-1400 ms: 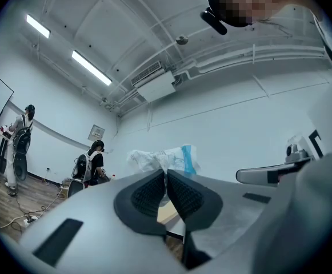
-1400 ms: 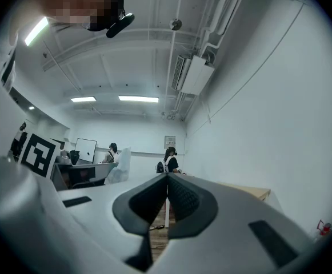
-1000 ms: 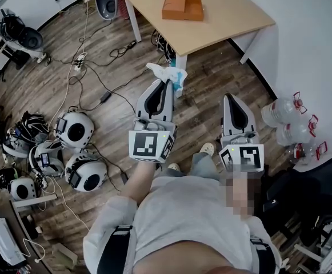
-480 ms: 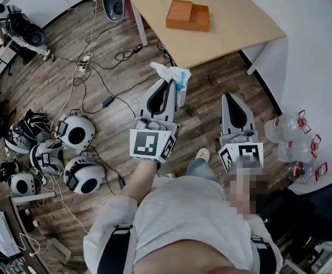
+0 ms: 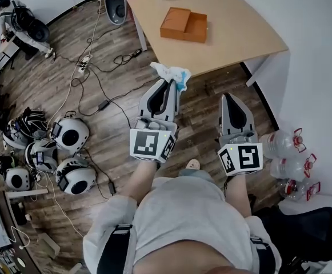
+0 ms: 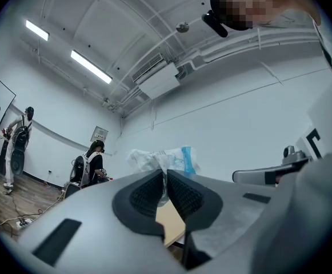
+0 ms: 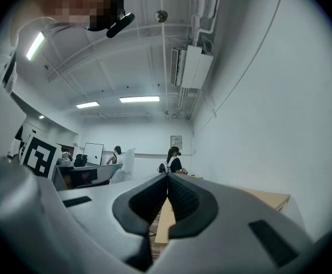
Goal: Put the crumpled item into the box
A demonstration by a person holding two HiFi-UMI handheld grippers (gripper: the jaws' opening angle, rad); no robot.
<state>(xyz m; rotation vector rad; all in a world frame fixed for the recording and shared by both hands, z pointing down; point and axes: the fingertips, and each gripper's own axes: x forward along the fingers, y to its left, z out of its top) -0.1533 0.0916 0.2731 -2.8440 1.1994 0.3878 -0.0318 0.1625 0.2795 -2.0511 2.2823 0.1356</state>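
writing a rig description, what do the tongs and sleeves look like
The left tongs and right tongs are light grey tapered shells with black ribbed inner pads. Each carries a white cube with black square markers. The person wears a pale grey top with black shoulder straps.

The table (image 5: 234, 33) has a pale, matt, wood-look top. On it, the box (image 5: 183, 25) is dull brown cardboard. Off the table's near edge, the crumpled item (image 5: 170, 73) looks like thin creased plastic film, perhaps tissue. The left gripper (image 5: 171, 82) and right gripper (image 5: 227, 96) have smooth, matt grey plastic shells and black ribbed pads (image 6: 146, 196). The floor (image 5: 200, 124) under the table is wood plank with a faint sheen.
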